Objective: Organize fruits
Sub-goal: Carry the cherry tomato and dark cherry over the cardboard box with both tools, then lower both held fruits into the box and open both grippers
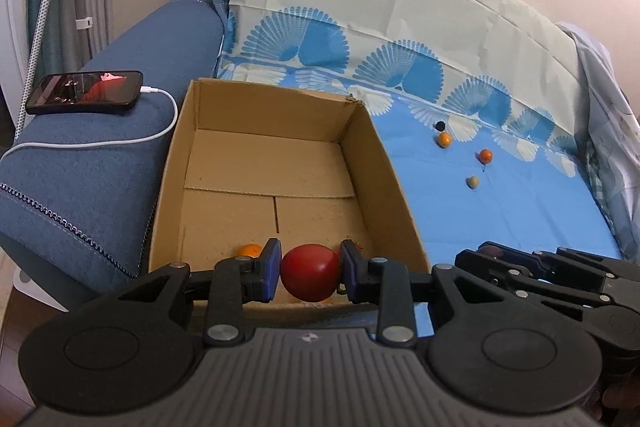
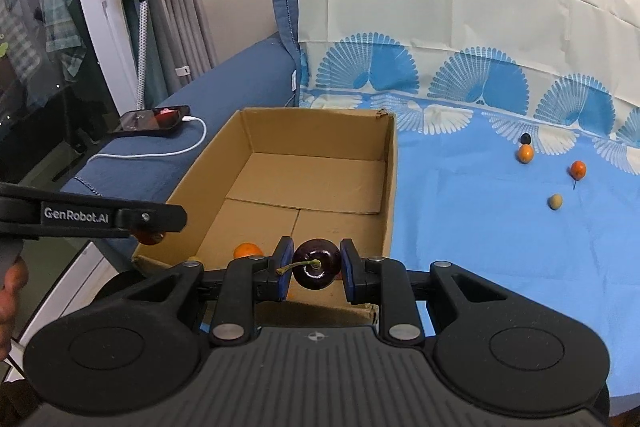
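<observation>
Nearest, the left gripper (image 1: 310,273) clamps a red fruit (image 1: 310,273) over the box's (image 1: 376,163) near edge; the right gripper (image 2: 314,269) pinches a dark cherry (image 2: 316,267) beside it. An orange (image 1: 249,250) inside is half hidden behind a finger. Farther off, four small fruits (image 1: 444,139) dot the blue sheet (image 1: 500,219); a phone (image 1: 84,91) charges on the armrest.
</observation>
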Demonstrator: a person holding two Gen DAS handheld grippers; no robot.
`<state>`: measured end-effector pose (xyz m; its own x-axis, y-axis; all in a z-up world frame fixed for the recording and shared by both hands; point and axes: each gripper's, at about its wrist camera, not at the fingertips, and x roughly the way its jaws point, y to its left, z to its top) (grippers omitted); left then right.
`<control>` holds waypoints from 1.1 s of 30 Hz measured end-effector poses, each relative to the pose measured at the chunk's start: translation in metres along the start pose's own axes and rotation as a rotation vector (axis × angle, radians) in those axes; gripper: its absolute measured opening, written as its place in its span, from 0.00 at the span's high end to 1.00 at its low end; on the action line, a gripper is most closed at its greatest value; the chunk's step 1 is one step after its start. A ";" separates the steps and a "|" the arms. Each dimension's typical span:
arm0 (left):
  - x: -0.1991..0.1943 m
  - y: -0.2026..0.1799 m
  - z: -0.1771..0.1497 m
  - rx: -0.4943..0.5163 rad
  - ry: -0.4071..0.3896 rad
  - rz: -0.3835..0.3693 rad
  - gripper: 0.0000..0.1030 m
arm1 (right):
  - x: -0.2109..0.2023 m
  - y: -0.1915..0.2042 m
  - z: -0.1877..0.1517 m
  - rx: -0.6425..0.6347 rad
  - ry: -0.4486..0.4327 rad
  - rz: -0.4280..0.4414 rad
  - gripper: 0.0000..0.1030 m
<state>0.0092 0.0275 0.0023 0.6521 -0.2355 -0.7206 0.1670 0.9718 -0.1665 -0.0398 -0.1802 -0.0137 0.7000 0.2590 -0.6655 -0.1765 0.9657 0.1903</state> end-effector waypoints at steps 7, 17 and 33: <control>0.018 0.012 0.012 -0.008 0.004 0.023 0.66 | 0.022 0.006 0.002 -0.017 0.027 0.006 0.75; 0.059 0.024 0.025 -0.013 0.037 0.048 0.66 | 0.067 0.014 0.005 -0.040 0.082 0.002 0.75; 0.128 0.032 0.031 0.011 0.126 0.078 0.66 | 0.130 0.016 -0.003 -0.076 0.179 0.000 0.75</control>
<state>0.1206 0.0280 -0.0746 0.5653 -0.1553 -0.8101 0.1277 0.9868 -0.1000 0.0468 -0.1308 -0.0995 0.5666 0.2509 -0.7849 -0.2326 0.9625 0.1398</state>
